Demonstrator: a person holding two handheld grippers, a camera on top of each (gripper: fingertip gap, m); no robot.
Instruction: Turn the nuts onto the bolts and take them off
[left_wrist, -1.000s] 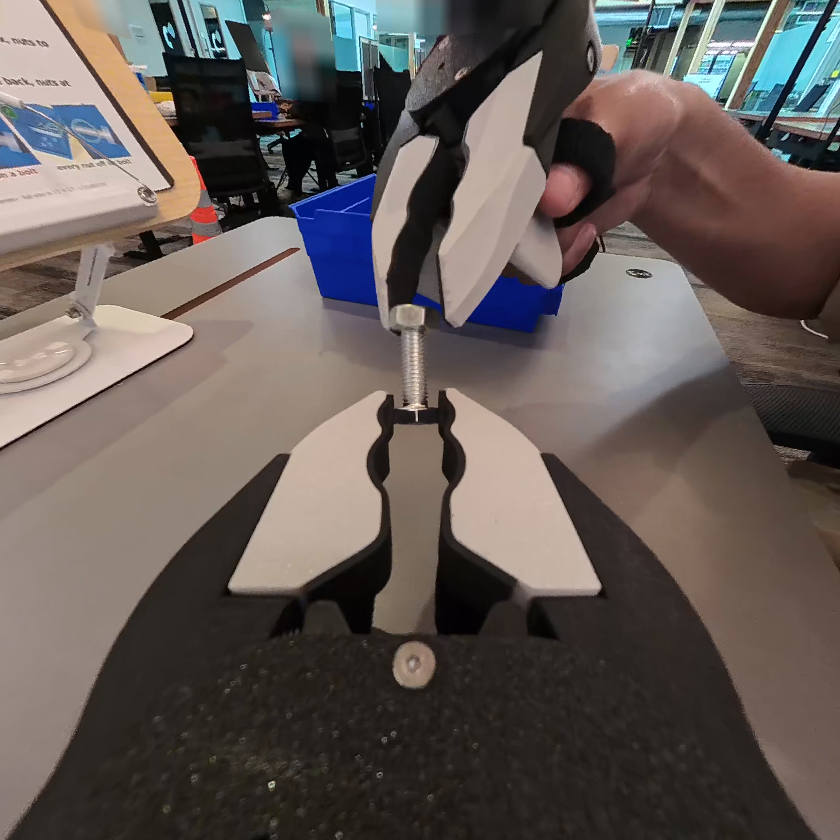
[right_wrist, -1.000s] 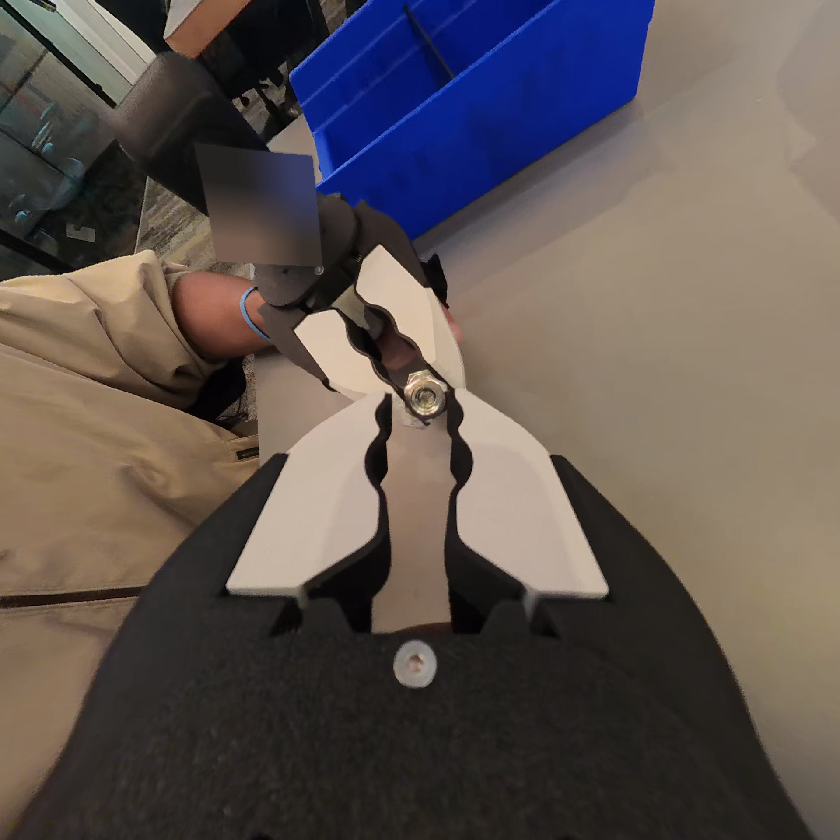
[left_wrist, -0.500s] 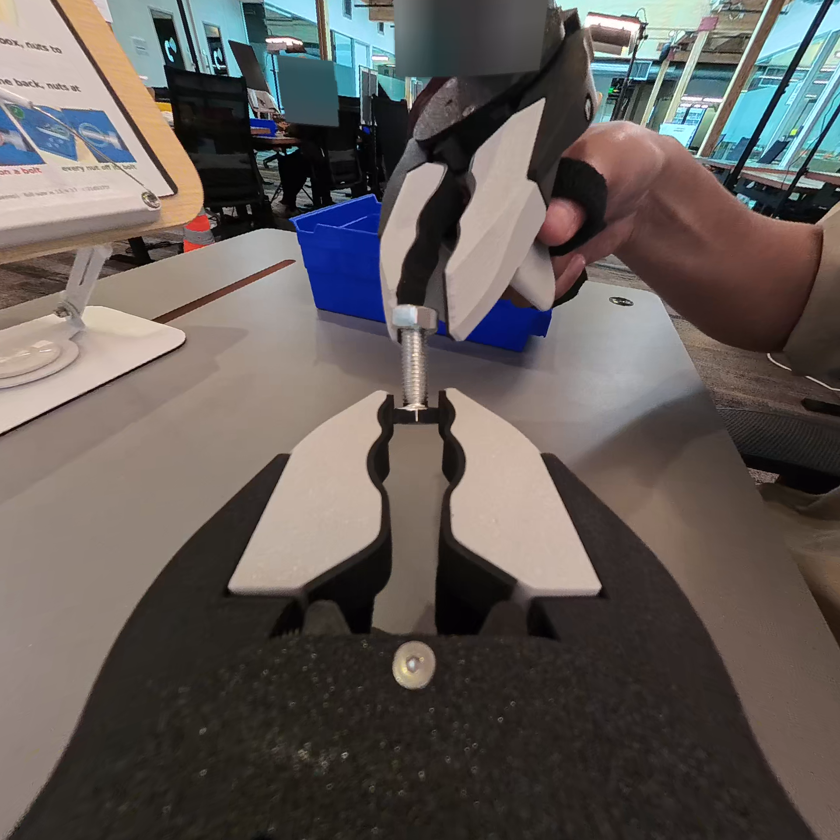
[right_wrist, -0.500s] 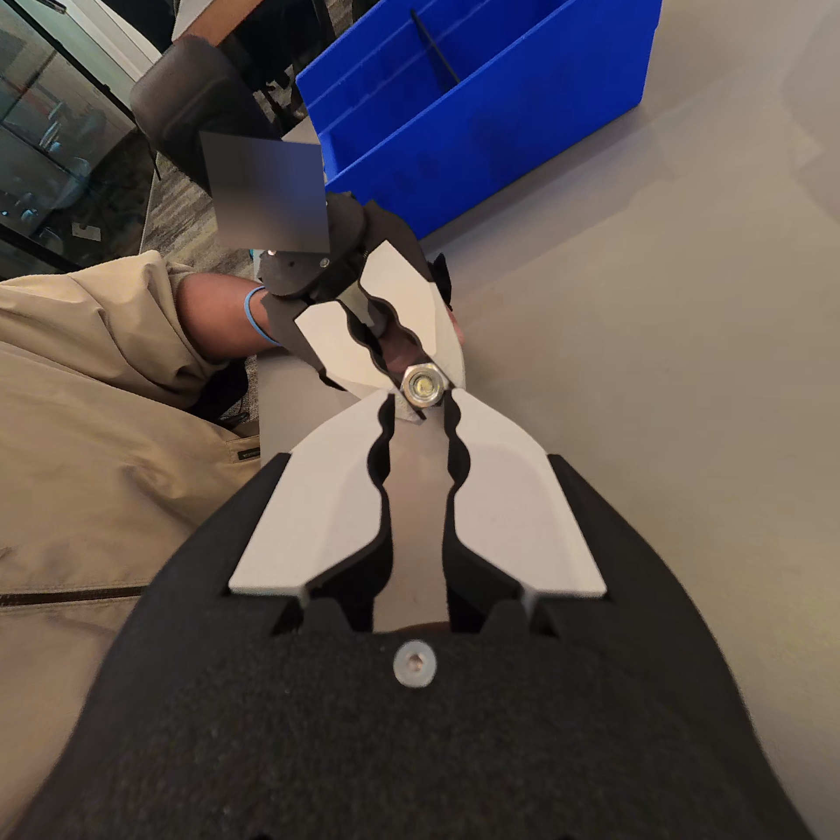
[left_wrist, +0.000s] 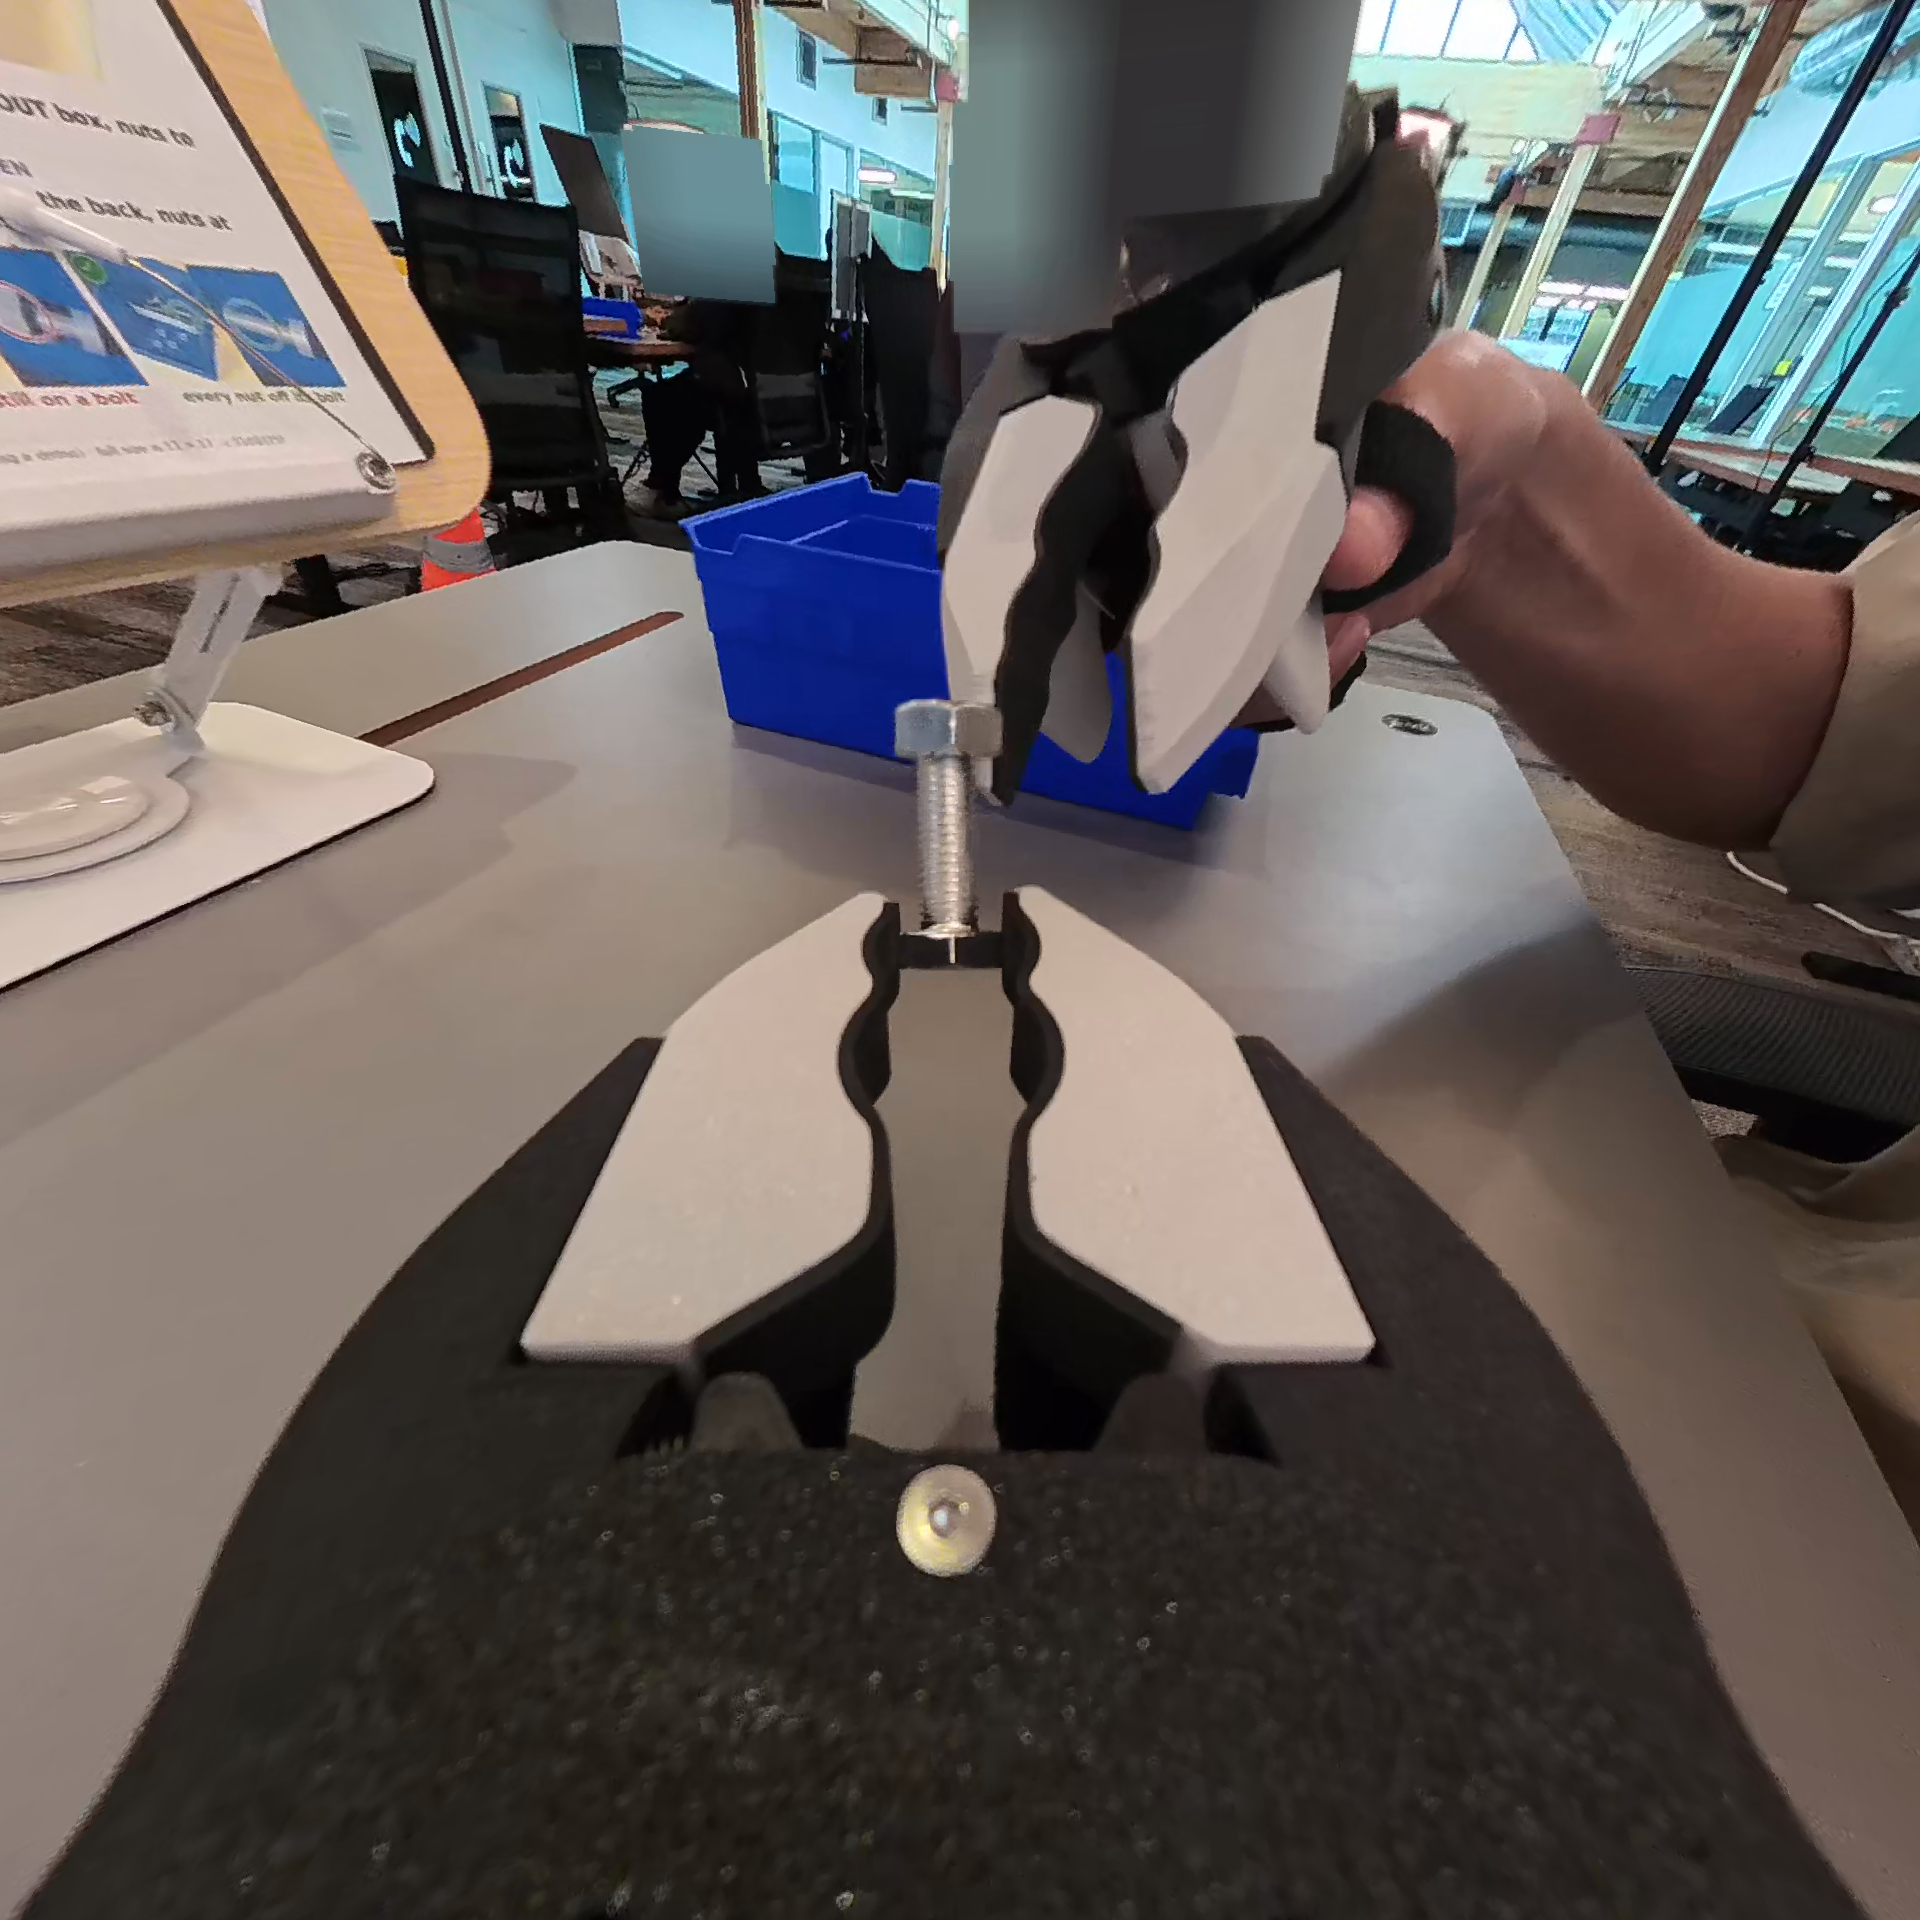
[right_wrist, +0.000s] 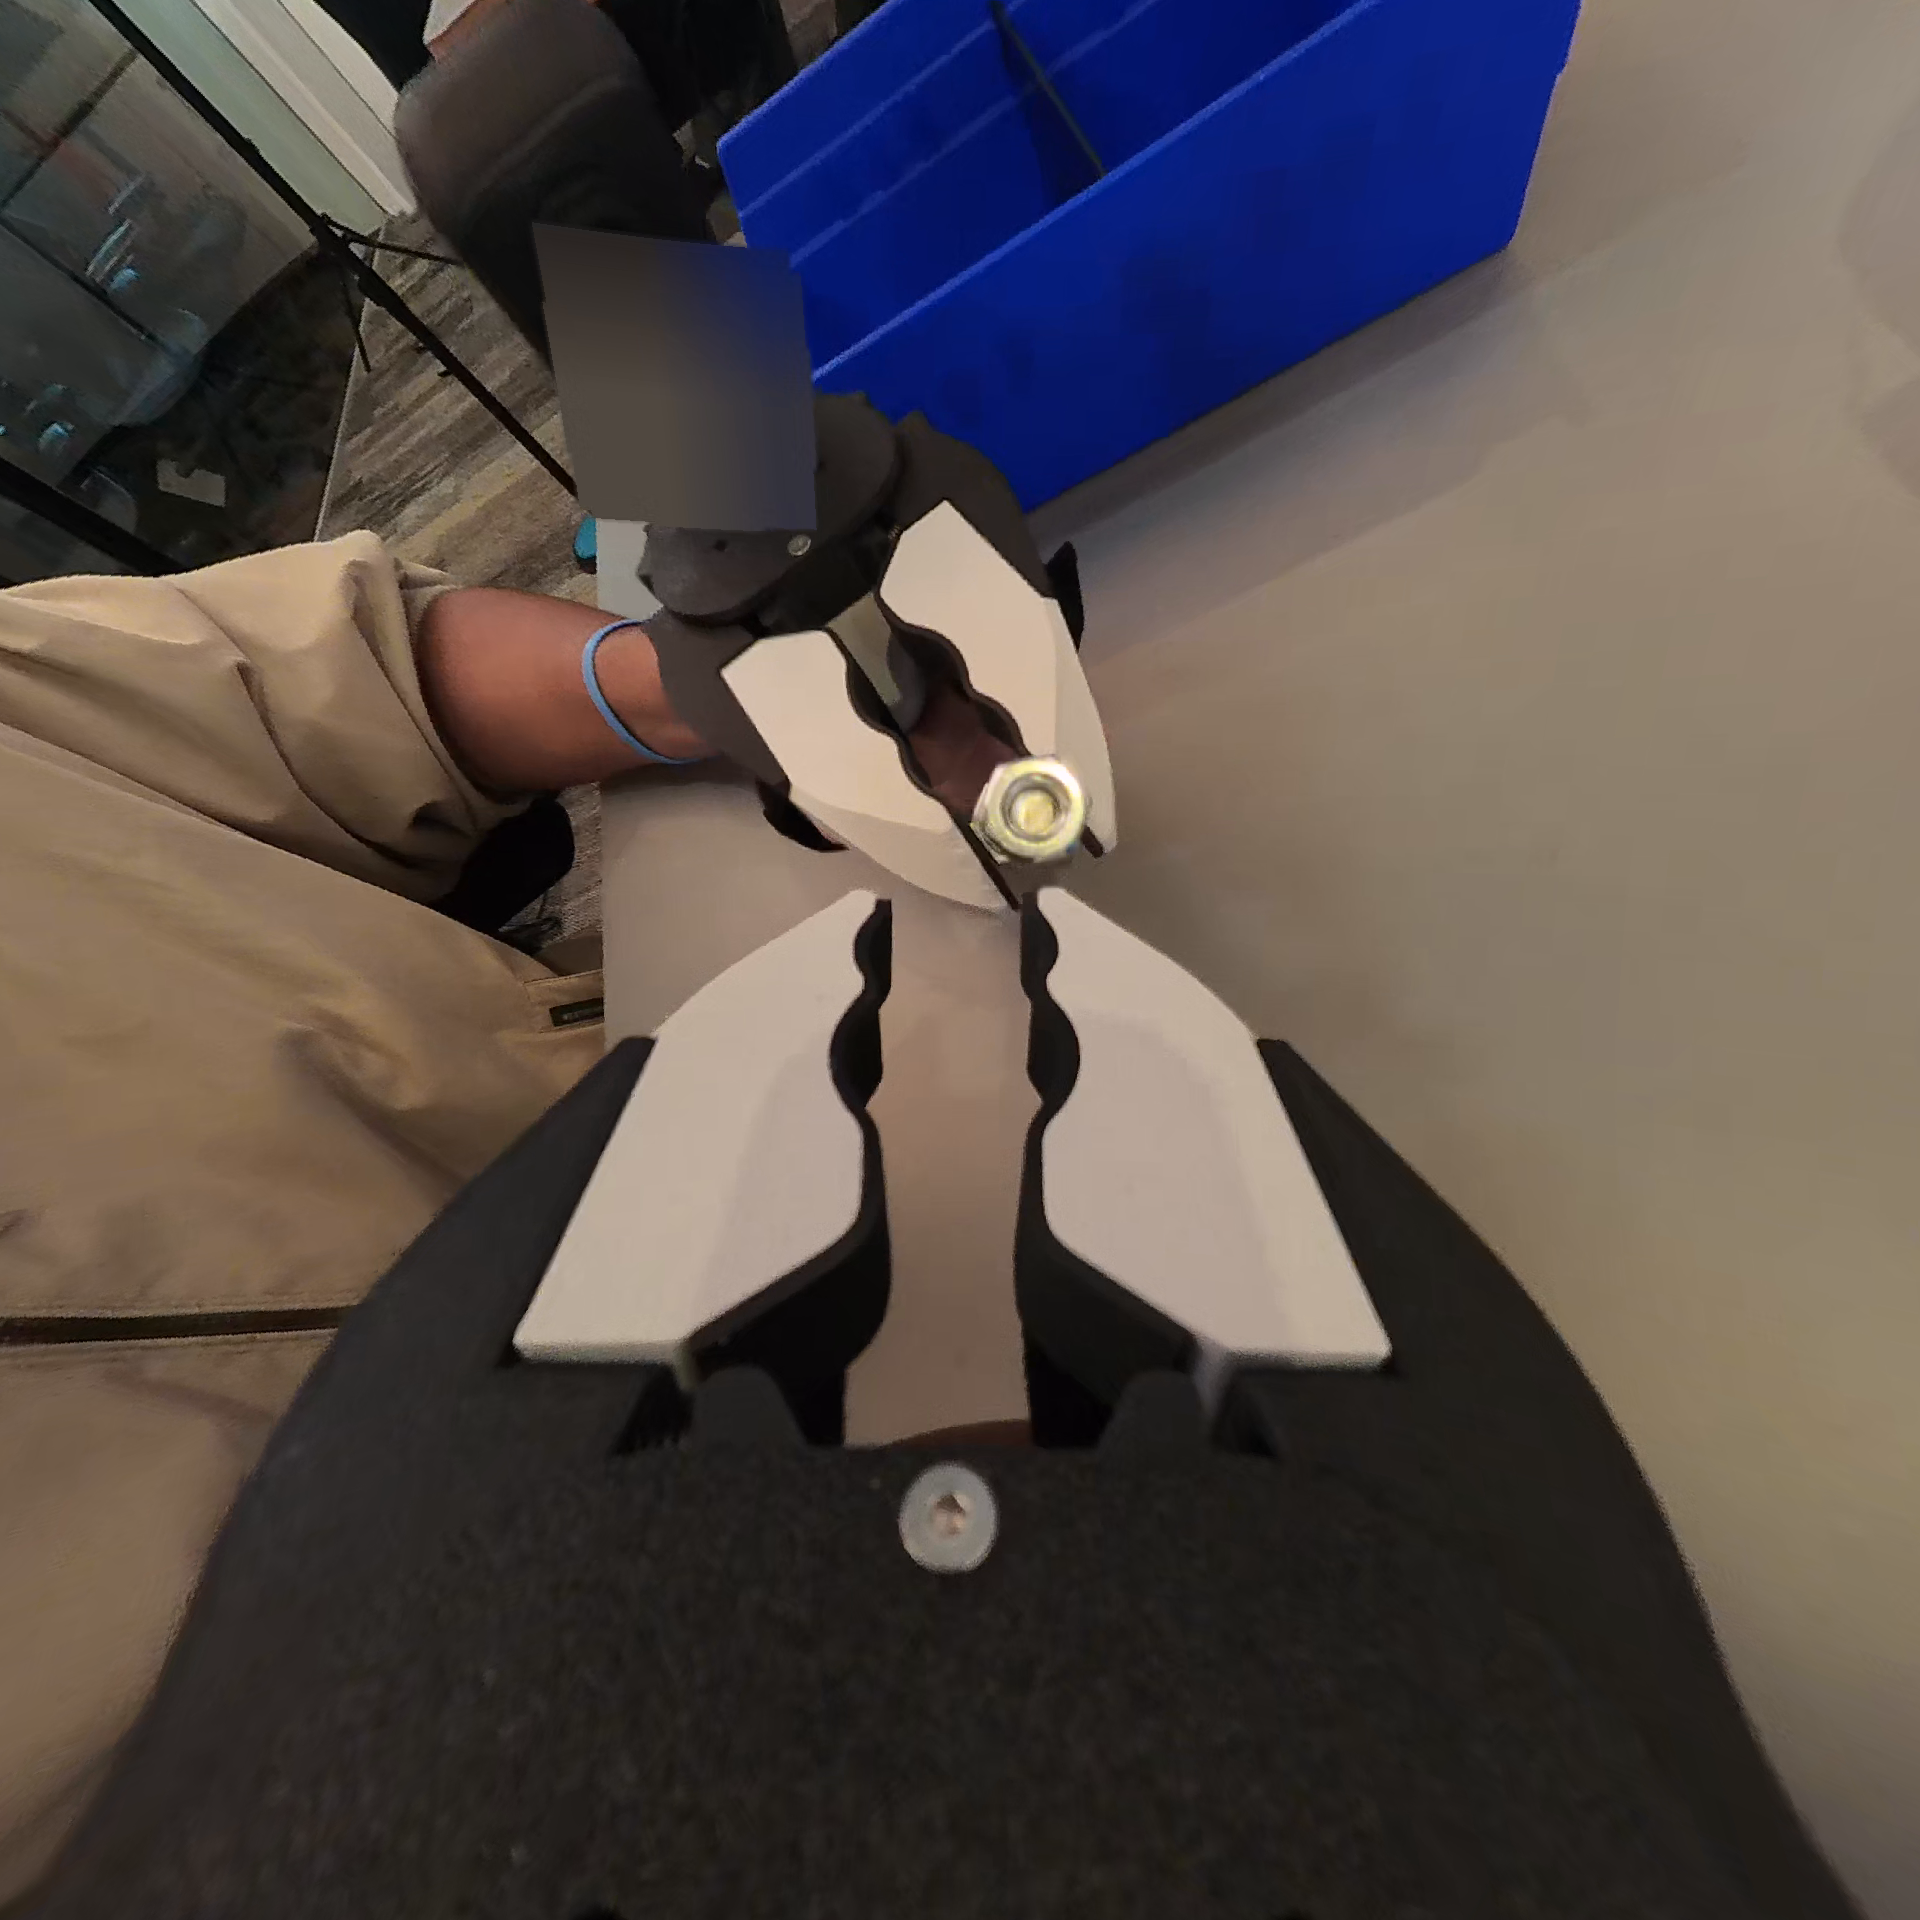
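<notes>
Left tool (left_wrist: 951, 920) pinching upright bolt (left_wrist: 945, 842), nut (right_wrist: 1031, 810) face visible from right tool (right_wrist: 956, 914), spread beside.

Grey desk (left_wrist: 1299, 935) with rounded corners and a dark inlaid strip (left_wrist: 520, 675) toward its far left; a blue divided bin (left_wrist: 821, 623) rests near the far edge, and the white base plate of a document stand (left_wrist: 260, 790) lies at left

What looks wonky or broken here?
Nothing stands out. The left hand-held gripper holds the bolt upright, the nut sits level at its top, and the open right hand-held gripper is just beside the nut. The bin stands upright.
</notes>
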